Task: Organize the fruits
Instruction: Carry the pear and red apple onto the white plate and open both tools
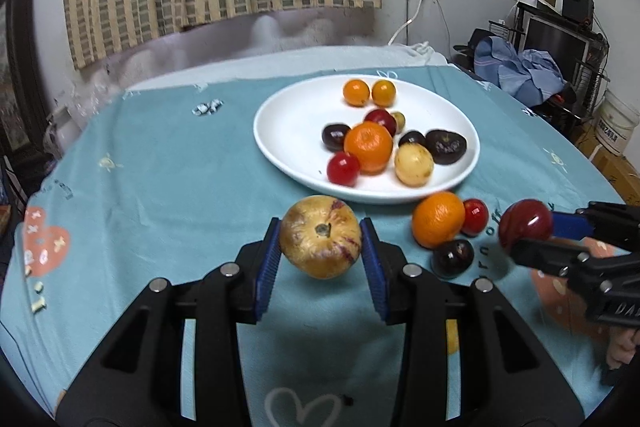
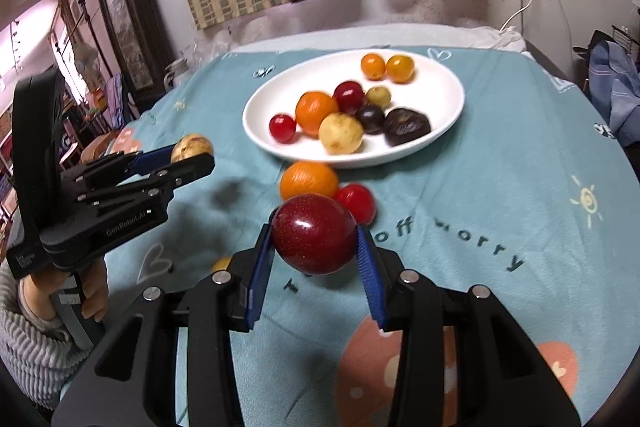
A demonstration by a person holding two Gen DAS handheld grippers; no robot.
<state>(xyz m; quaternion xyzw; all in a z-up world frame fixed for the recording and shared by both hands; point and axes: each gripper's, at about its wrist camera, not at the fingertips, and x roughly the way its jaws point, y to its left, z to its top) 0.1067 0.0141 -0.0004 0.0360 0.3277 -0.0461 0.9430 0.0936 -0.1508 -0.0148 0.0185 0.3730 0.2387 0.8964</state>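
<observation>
The left tongs (image 1: 320,239) grip a yellowish fruit (image 1: 320,237) above the bench (image 1: 160,167). The right tongs (image 2: 316,239) clasp a dark red fruit (image 2: 314,233), both near the white plate (image 1: 288,123) of fruit.

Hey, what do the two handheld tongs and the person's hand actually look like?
Both tongs, left and right, are matte black plastic with ribbed blue pads and silver bolts. White "GenRobot.AI" lettering marks the left one's side. The hand on its grip wears a grey ribbed knit sleeve.
</observation>
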